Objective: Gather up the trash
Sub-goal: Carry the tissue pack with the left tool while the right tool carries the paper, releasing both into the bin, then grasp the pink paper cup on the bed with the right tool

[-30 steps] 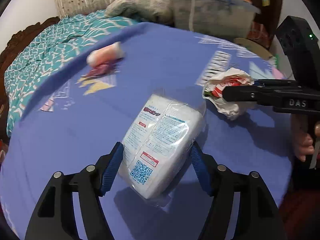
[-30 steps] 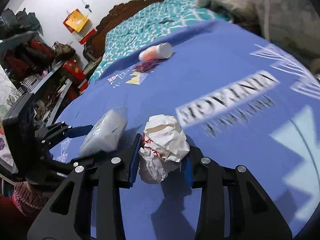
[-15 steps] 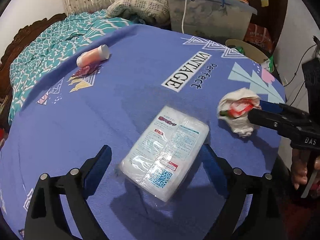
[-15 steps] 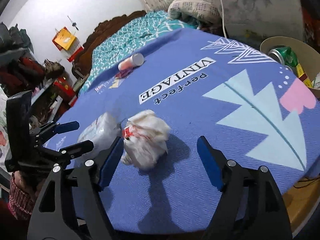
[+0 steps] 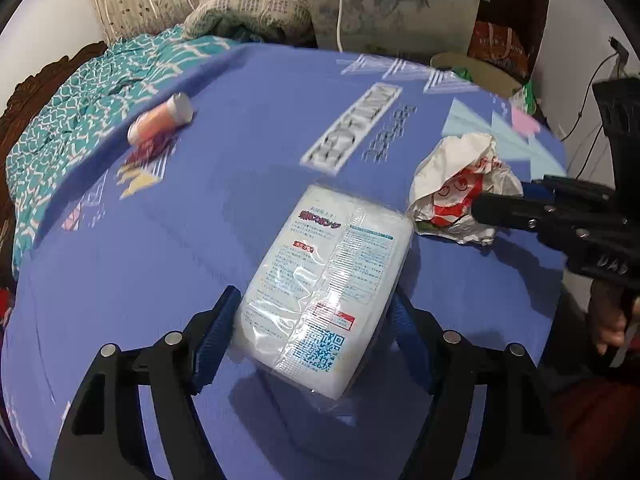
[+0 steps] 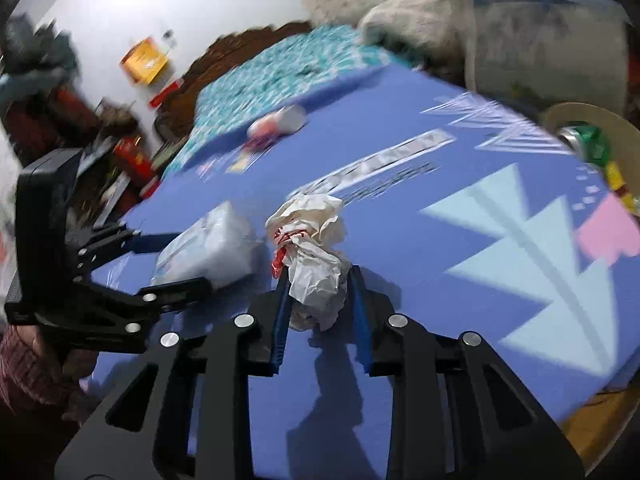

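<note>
Tablecloth, the purple one, fills both views with trash spread over it. Left gripper is closing on the white plastic pack at lower centre, pads already on both its sides for lifting. Right gripper is likewise narrowing on the crumpled wrapper mid-frame, and the small bottle lies upper left, untouched.

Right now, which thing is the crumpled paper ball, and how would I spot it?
Find the purple-blue cloth on the table. Beside the flat white plastic-wrapped packet sits the crumpled paper ball, between the closing right hand-held gripper's blue pads. Only it is wrinkled, lumpy white paper with red print.
</note>
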